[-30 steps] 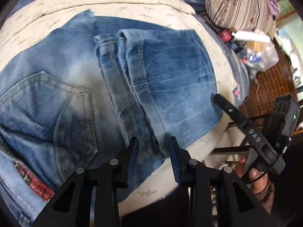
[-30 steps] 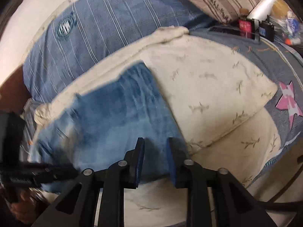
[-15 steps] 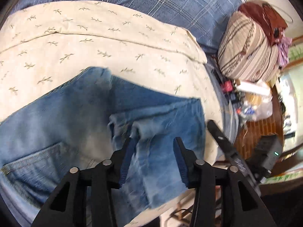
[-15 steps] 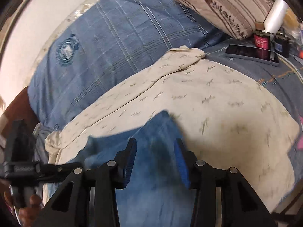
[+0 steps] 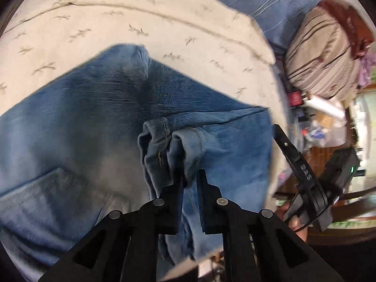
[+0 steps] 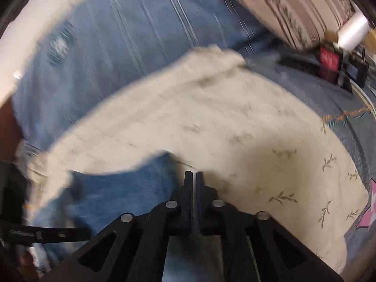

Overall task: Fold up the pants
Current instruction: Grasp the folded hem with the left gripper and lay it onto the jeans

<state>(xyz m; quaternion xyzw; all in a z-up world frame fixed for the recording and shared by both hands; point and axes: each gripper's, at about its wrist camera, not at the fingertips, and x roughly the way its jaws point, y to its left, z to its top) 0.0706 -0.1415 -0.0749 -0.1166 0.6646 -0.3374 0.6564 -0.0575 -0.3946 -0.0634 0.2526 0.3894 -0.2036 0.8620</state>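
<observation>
We have both tongs, left tongs (image 5: 190,176) and right tongs (image 6: 194,176), clenched on the faded blue denim pants (image 5: 94,122); next, we judge, comes carrying the fold over.

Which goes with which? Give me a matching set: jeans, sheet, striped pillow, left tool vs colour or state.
Things:
1 jeans
2 sheet
3 striped pillow
4 left tool

Colour or state:
A cream, leaf print
B shut on denim
C tan with brown stripes
D faded blue

Pairs: 1-D, 2-A, 3-C, 4-B
</observation>
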